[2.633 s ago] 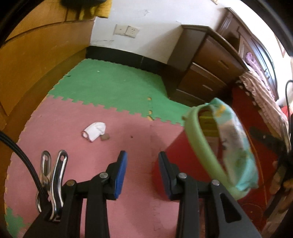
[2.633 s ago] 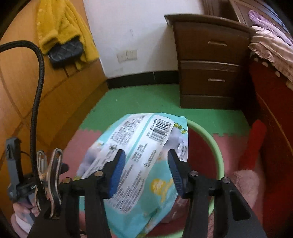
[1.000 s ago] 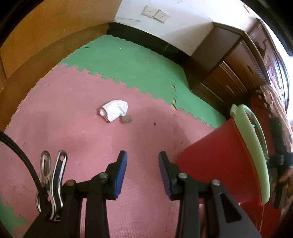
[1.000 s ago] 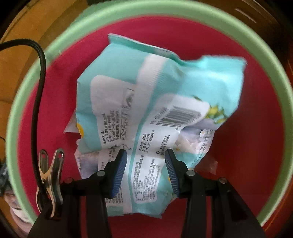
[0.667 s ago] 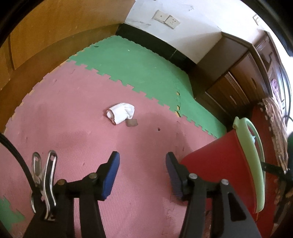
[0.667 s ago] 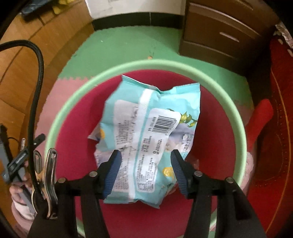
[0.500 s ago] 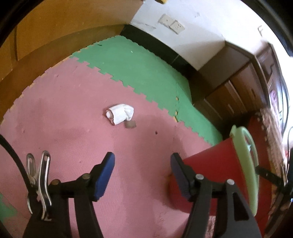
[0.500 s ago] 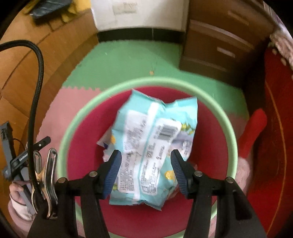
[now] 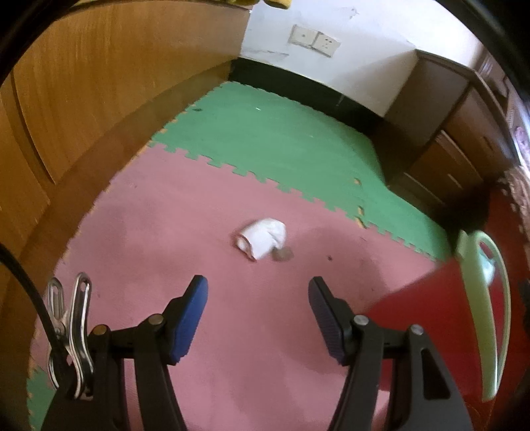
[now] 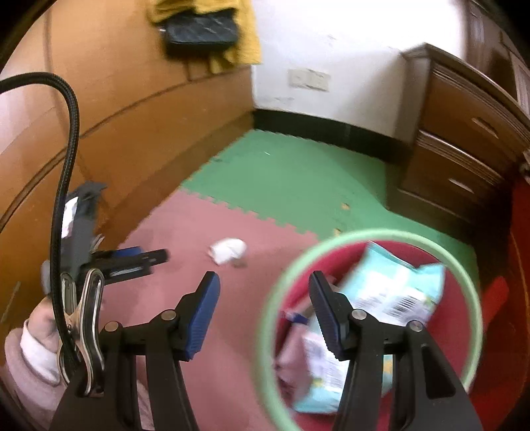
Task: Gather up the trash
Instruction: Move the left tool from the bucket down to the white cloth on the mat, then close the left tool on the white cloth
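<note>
A crumpled white tissue (image 9: 261,238) lies on the pink foam mat, with a small brown scrap (image 9: 282,254) beside it. My left gripper (image 9: 257,310) is open and empty, a short way in front of the tissue. The red bin with a green rim (image 9: 480,298) stands at the right. In the right wrist view the bin (image 10: 463,275) holds a light blue wrapper (image 10: 394,291). My right gripper (image 10: 264,298) is open and empty above the bin's left rim. The tissue (image 10: 228,250) shows beyond it, and the left gripper (image 10: 132,258) at the left.
A wooden wall panel (image 9: 99,99) runs along the left. A dark wooden drawer cabinet (image 9: 457,149) stands at the back right. Green mat tiles (image 9: 281,139) lie behind the pink ones. A yellow garment and a black bag (image 10: 205,30) hang on the wall.
My right gripper let go of the blue wrapper in the bin, opened, and lifted back and to the left. My left gripper opened wider and turned toward the tissue.
</note>
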A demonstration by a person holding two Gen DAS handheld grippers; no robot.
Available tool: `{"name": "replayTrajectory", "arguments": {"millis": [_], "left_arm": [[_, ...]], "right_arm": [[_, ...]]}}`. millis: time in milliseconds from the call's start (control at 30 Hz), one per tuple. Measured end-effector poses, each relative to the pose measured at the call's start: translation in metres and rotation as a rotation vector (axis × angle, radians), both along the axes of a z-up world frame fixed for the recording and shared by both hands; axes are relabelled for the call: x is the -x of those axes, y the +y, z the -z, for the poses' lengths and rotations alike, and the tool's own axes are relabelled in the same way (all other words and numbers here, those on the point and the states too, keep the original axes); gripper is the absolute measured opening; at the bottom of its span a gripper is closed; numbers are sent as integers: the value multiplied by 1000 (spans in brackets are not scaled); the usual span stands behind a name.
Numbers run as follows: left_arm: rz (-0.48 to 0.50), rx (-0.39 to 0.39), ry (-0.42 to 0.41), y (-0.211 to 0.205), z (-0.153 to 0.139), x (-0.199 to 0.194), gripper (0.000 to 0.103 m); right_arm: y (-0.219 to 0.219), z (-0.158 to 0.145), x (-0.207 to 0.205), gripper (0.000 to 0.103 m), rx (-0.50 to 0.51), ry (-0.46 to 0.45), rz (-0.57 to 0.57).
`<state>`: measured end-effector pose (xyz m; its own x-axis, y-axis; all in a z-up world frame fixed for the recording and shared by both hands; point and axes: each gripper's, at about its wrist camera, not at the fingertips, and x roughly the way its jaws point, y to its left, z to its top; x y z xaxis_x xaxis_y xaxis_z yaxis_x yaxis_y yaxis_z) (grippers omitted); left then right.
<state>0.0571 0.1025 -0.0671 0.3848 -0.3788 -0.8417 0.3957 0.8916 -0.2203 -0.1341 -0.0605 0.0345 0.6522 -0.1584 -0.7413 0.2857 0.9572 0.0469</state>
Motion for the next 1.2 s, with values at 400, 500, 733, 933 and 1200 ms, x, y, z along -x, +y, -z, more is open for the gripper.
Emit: {"name": "replayTrajectory", "arguments": {"millis": [400, 500, 733, 933, 1200], "left_arm": [[-120, -12, -5, -15, 9, -66, 66], [-128, -26, -10, -23, 20, -80, 66], [-26, -78, 34, -51, 75, -105, 66], [82, -94, 79, -76, 121, -113, 66], [144, -124, 90, -101, 158, -117, 66]], "right_arm": [[45, 40, -50, 57, -27, -73, -8], [47, 53, -58, 57, -10, -63, -6], [54, 89, -73, 57, 17, -38, -8], [63, 119, -87, 57, 64, -1, -19], [59, 145, -93, 57, 30, -9, 13]]}}
